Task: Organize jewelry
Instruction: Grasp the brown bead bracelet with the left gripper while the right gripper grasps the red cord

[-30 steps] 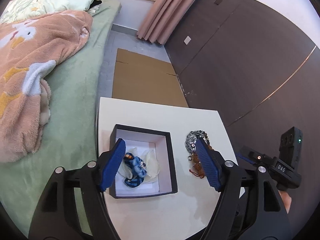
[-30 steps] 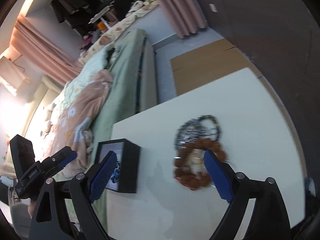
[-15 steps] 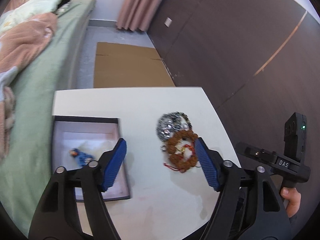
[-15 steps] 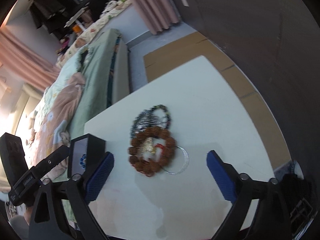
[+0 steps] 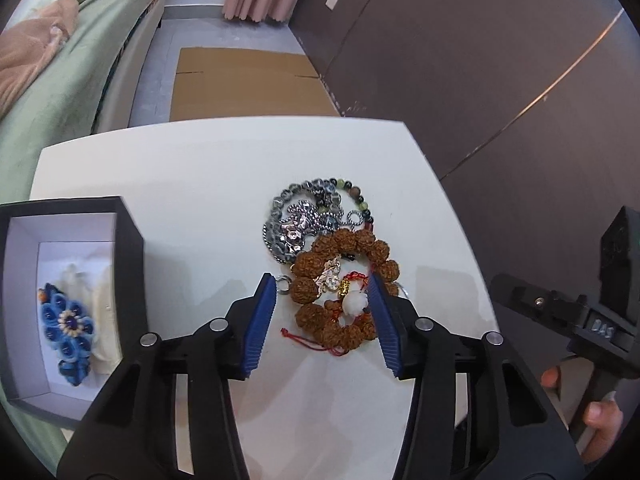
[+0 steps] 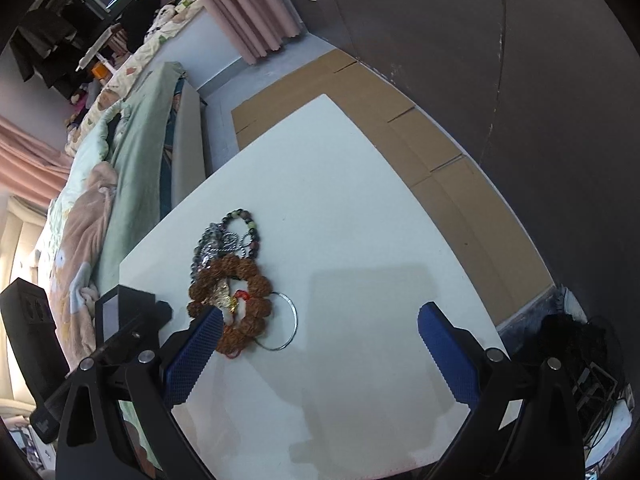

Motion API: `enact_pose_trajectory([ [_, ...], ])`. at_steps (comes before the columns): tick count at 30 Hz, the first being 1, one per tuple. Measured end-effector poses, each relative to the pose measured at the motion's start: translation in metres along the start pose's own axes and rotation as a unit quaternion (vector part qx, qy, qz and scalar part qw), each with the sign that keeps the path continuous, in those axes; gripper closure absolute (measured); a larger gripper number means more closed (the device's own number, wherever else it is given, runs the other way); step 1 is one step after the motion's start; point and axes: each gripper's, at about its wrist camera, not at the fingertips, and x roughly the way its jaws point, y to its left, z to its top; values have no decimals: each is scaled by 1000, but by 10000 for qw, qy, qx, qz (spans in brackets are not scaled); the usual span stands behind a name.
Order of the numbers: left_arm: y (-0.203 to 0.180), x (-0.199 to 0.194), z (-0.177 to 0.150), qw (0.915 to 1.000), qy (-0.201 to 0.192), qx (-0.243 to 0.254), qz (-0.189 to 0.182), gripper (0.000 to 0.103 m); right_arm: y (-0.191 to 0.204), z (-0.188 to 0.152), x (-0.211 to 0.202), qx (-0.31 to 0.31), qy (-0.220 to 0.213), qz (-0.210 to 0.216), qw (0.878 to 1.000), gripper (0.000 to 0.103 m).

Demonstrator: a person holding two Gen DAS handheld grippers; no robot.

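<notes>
At frame centre on the white table (image 5: 208,184), the brown seed-bead bracelet (image 5: 344,280) is straddled by the left gripper (image 5: 326,320), jaws just narrowed, not yet gripping. Knobbly, light, floppy; better pinched across one bead strand.

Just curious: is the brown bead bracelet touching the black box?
Apart. The left wrist view shows bare white table between the brown bead bracelet and the black box.
</notes>
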Motion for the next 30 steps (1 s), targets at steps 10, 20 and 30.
enact_pose_trajectory([
  [10, 0, 26, -8, 9991, 24, -13, 423, 84, 5, 0, 13, -106, -130, 167, 9997, 8],
  [20, -7, -24, -2, 9979, -431, 57, -470, 84, 26, -2, 17, -421, -56, 522, 9977, 12],
  [30, 9, -61, 4, 9946, -694, -67, -771, 84, 37, -7, 35, -326, 302, 875, 9952, 48],
])
